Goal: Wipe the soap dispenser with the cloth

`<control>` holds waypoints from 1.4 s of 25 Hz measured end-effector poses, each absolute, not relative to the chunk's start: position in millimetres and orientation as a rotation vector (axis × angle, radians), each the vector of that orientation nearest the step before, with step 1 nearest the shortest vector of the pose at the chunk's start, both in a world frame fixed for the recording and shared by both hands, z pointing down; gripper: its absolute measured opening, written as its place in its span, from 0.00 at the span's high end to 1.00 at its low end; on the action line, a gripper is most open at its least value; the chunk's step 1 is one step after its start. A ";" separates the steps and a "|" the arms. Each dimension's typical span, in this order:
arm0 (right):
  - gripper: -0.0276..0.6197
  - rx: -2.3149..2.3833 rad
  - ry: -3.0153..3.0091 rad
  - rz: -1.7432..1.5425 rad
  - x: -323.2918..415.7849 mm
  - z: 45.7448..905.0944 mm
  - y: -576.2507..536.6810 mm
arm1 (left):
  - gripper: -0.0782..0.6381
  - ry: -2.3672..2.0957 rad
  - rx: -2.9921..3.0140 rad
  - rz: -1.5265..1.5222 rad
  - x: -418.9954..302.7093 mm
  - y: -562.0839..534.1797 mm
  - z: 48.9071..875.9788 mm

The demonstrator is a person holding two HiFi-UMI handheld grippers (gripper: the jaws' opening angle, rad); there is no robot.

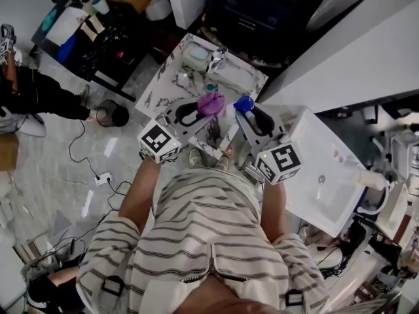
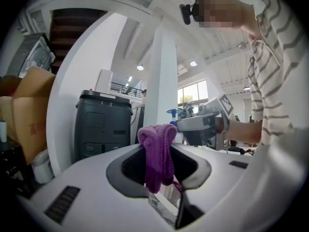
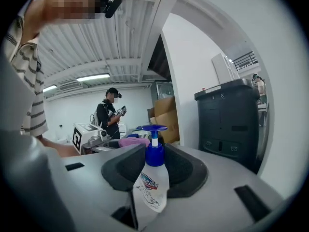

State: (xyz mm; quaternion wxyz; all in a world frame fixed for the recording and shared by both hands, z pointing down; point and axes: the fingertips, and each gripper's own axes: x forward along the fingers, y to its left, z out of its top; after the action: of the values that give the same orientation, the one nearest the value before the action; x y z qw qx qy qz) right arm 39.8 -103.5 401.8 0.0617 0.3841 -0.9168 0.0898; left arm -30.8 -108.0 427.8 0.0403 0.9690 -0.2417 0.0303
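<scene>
My left gripper [image 1: 207, 108] is shut on a purple cloth [image 1: 211, 103], which hangs bunched from its jaws in the left gripper view [image 2: 158, 154]. My right gripper [image 1: 247, 108] is shut on the soap dispenser [image 3: 151, 180], a clear bottle with a blue pump [image 1: 243, 103] and a printed label. Both are held up over the near end of a marble-patterned table [image 1: 162, 87]. Cloth and pump are side by side, a small gap apart. The right gripper view shows the cloth [image 3: 133, 141] just behind the pump to the left.
The table carries a pale bowl [image 1: 196, 55] and a metal tap-like piece [image 1: 217, 59]. A white sink [image 1: 327, 182] stands at the right. At the left are a standing person [image 1: 33, 95], a small black bin [image 1: 113, 114] and floor cables. A dark cabinet [image 2: 102, 125] is beyond.
</scene>
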 end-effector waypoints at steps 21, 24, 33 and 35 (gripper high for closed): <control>0.75 1.602 -2.492 0.325 69.5 482.1 -193.0 | 0.72 -1.140 2.860 0.311 -39.4 -138.7 467.8; 0.75 1.631 -2.464 0.348 70.1 501.9 -212.0 | 0.72 -1.130 2.858 0.334 -37.3 -138.6 475.0; 0.75 1.678 -2.354 0.370 69.1 561.6 -271.0 | 0.72 -1.096 2.838 0.381 -39.1 -144.9 493.6; 0.75 1.685 -2.333 0.370 69.5 572.8 -281.4 | 0.72 -1.090 2.835 0.387 -40.2 -147.7 496.5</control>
State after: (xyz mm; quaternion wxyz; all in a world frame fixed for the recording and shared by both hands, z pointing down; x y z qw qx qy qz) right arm 69.5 -281.4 572.8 0.1197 0.5764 -0.7984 0.1267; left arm -40.2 -147.7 496.5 0.0399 0.9251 -0.3558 0.1264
